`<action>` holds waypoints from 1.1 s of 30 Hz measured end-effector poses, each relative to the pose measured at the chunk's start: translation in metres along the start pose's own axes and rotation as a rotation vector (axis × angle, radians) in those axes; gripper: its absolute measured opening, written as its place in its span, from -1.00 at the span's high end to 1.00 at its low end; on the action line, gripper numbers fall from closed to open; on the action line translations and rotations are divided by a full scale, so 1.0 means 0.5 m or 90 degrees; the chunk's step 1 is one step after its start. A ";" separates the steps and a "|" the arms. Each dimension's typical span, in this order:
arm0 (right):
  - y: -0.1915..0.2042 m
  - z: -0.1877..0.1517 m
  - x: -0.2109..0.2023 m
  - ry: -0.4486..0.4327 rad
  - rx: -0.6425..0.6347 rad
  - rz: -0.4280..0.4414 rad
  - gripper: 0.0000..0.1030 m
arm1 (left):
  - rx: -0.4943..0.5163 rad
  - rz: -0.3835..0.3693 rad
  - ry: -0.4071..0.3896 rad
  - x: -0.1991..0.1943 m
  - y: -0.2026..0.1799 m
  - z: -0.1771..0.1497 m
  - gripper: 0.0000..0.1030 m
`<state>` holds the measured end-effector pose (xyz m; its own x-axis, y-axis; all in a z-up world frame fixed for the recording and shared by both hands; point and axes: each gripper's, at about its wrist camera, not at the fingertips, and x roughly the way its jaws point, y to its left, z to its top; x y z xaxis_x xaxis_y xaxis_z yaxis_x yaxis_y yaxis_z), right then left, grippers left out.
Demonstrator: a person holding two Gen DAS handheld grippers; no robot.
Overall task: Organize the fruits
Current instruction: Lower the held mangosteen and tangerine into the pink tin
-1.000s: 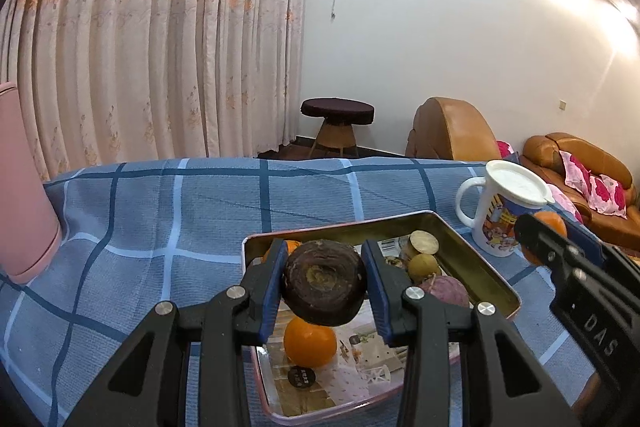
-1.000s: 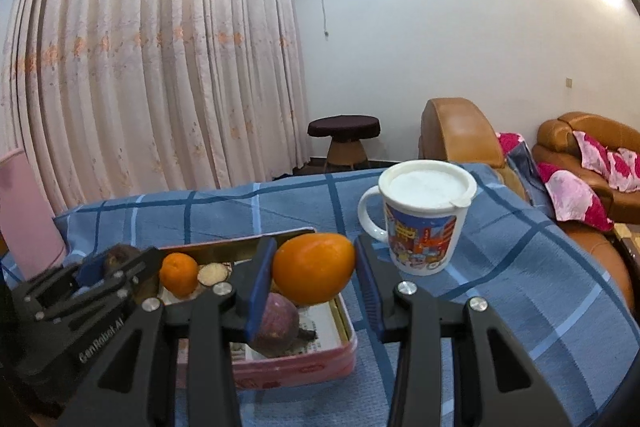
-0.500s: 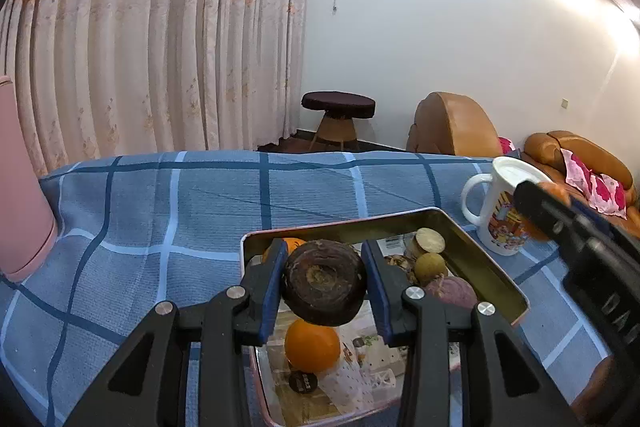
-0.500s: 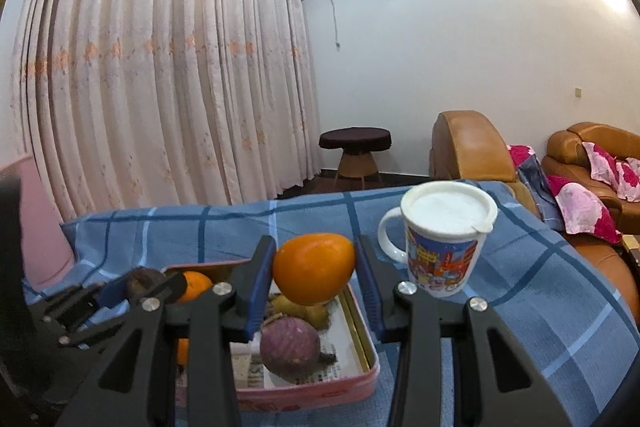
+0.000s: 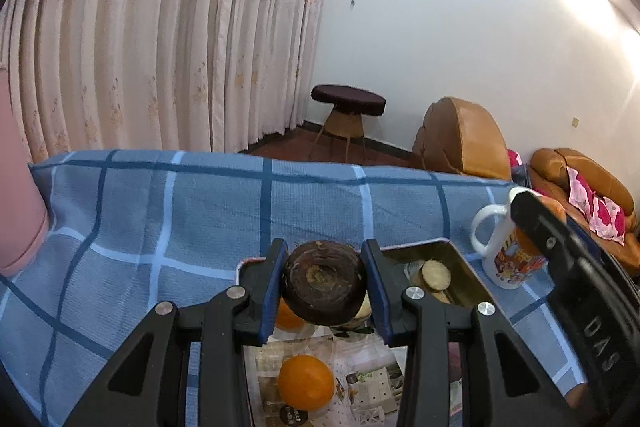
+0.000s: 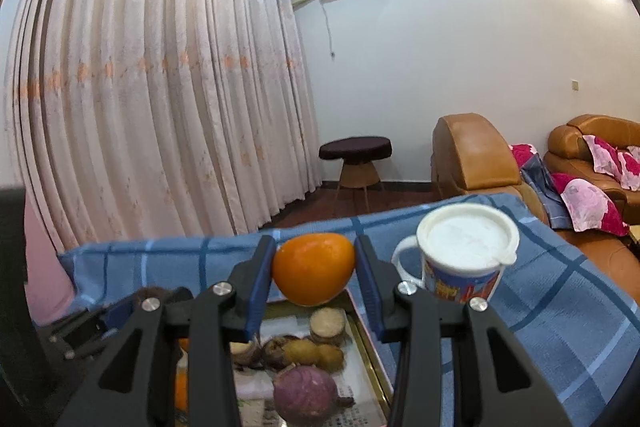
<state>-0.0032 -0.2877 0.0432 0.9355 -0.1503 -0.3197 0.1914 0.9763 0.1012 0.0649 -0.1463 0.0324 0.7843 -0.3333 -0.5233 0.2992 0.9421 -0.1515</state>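
Over the tin (image 5: 468, 269) on the blue check cloth (image 5: 200, 203), both claws are loaded: left gripper (image 5: 325, 287) is clamped on a dark brown, rough round fruit (image 5: 324, 287), right gripper (image 6: 314, 269) is pinched on an orange (image 6: 313, 268). Both items hang in the air above the tin w/ nothing touching them but the pads. Looks like the carry step, mid-way thru sorting; can't tell from here whether the fruit is headed into the tin or out of it. Next move prob. calls for picking a bare spot, lowering slow, then letting go, one claw at a time so they don't knock each other, since the right claw already crowds in at 3 o'clock of the left view. In the tin: another orange (image 5: 306, 381) at 6 o'clock under the left claw, a purple bulb (image 6: 306, 393), small tan lumps (image 6: 316, 353) and a cut pale disc (image 6: 328, 323) toward 12. Free floor is tight there. A lidded mug (image 6: 466, 259) stands just beside the tin at 2 o'clock, easy to clip w/ the right claw. A pink thing (image 5: 18, 187) sits at 9 o'clock, well apart.
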 end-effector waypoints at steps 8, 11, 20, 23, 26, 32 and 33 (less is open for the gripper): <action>-0.026 -0.002 0.021 0.013 0.015 0.000 0.16 | -0.026 0.023 0.007 0.014 0.047 0.005 0.22; -0.020 -0.003 0.023 0.017 0.006 0.007 0.16 | -0.010 0.016 0.018 0.020 0.033 -0.006 0.22; 0.004 -0.011 0.033 0.047 -0.027 0.043 0.16 | 0.040 0.007 0.041 0.013 -0.011 -0.035 0.22; 0.011 -0.016 0.034 0.053 -0.039 0.049 0.16 | 0.043 0.013 0.057 0.012 -0.011 -0.045 0.22; 0.015 -0.020 0.040 0.059 -0.046 0.050 0.16 | 0.052 0.015 0.059 0.014 -0.018 -0.047 0.22; 0.007 -0.027 0.064 0.100 -0.016 0.074 0.16 | 0.064 0.020 0.084 0.034 -0.025 -0.054 0.22; 0.007 -0.029 0.065 0.103 -0.014 0.075 0.16 | 0.064 0.021 0.088 0.037 -0.026 -0.056 0.22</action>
<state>0.0235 -0.2870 0.0196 0.8911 -0.0095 -0.4538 0.0754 0.9890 0.1273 0.0602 -0.1636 0.0014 0.7143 -0.2879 -0.6378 0.3335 0.9413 -0.0513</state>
